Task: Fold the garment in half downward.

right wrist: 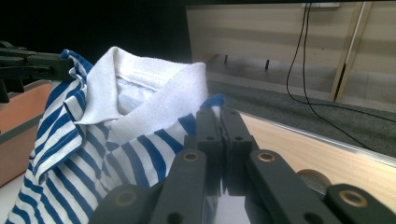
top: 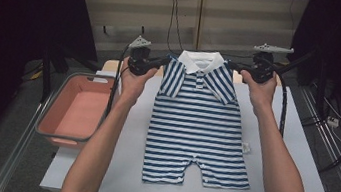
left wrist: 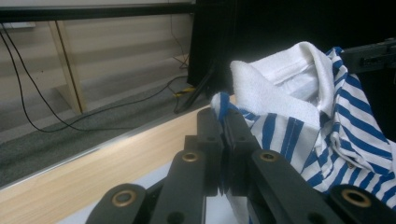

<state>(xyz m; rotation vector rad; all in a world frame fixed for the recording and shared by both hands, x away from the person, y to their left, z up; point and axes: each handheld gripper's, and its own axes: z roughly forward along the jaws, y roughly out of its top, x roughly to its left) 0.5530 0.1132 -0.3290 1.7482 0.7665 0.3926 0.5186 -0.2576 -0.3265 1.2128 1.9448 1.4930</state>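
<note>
A blue-and-white striped baby romper (top: 198, 125) with a white collar (top: 200, 62) lies front up on the white table (top: 296, 159), legs toward the person. Its shoulders are lifted off the surface. My left gripper (top: 167, 60) is shut on the shoulder at the collar's left. My right gripper (top: 231, 64) is shut on the other shoulder. In the left gripper view the black jaws (left wrist: 223, 122) pinch striped cloth beside the collar (left wrist: 271, 93). The right gripper view has its jaws (right wrist: 219, 120) closed on the striped edge next to the collar (right wrist: 154, 88).
A pink bin (top: 75, 110) with a grey rim stands at the table's left edge. A wooden strip (left wrist: 93, 172) runs along the far edge. Black cables (top: 283, 107) trail from both grippers; cables and stands lie on the floor beyond.
</note>
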